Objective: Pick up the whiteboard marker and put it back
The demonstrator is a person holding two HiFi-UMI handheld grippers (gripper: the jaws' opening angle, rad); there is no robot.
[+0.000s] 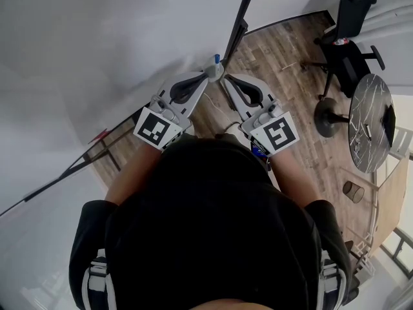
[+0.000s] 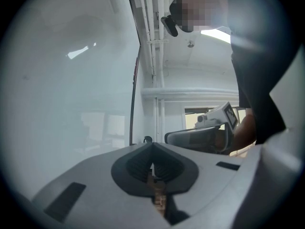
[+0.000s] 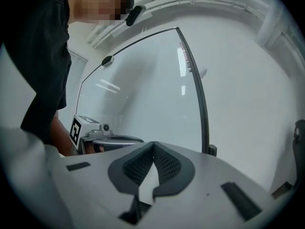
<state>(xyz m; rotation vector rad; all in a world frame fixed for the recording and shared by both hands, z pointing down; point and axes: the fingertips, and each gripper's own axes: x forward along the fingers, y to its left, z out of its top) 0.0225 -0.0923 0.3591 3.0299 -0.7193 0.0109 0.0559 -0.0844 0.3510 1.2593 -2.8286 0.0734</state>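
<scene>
In the head view, the marker [image 1: 216, 60], white with a blue cap, shows just past the tip of my left gripper [image 1: 211, 75], against the foot of the whiteboard [image 1: 97, 44]. I cannot tell whether it touches the jaws. In the left gripper view, my left gripper [image 2: 152, 147] has its tips together with nothing visible between the pads. My right gripper [image 1: 226, 81] sits close beside it on the right. The right gripper view shows its jaws [image 3: 153, 146] meeting at the tips with nothing in them. Both grippers point level at the board.
The whiteboard's black frame post [image 1: 242, 18] rises just beyond the right gripper. A black office chair [image 1: 345, 31] and a round dark table [image 1: 371, 121] stand to the right on the wood floor [image 1: 290, 89]. The person's torso fills the lower head view.
</scene>
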